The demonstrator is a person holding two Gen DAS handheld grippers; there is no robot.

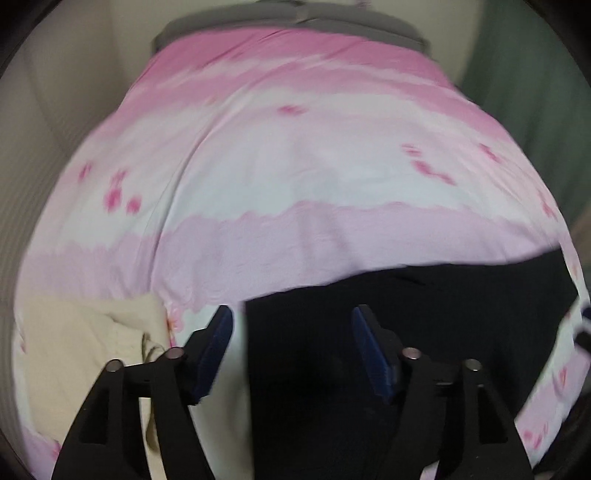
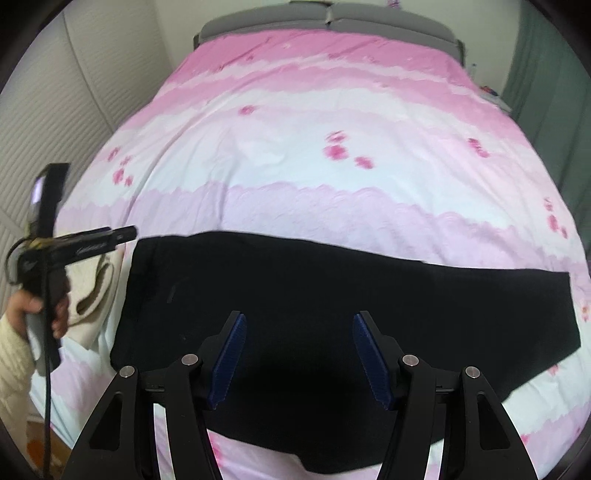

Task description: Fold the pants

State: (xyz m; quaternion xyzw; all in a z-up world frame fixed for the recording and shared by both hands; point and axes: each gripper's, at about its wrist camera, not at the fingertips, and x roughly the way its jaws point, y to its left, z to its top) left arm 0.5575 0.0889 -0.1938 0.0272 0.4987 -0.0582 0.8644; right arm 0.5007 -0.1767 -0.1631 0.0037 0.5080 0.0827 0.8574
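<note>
Black pants (image 2: 332, 288) lie flat across the near part of a pink and white bedspread (image 2: 314, 155), long side running left to right. My right gripper (image 2: 298, 354) is open and empty, hovering over the pants' near middle. My left gripper (image 1: 291, 347) is open and empty above the left end of the pants (image 1: 406, 314). In the right wrist view the left gripper's body (image 2: 74, 245) shows at the far left, held by a hand.
A cream garment (image 1: 85, 347) lies on the bed left of the pants. A grey headboard (image 2: 332, 18) stands at the far end. A white ribbed wall (image 2: 55, 122) is on the left, a green curtain (image 2: 546, 74) on the right.
</note>
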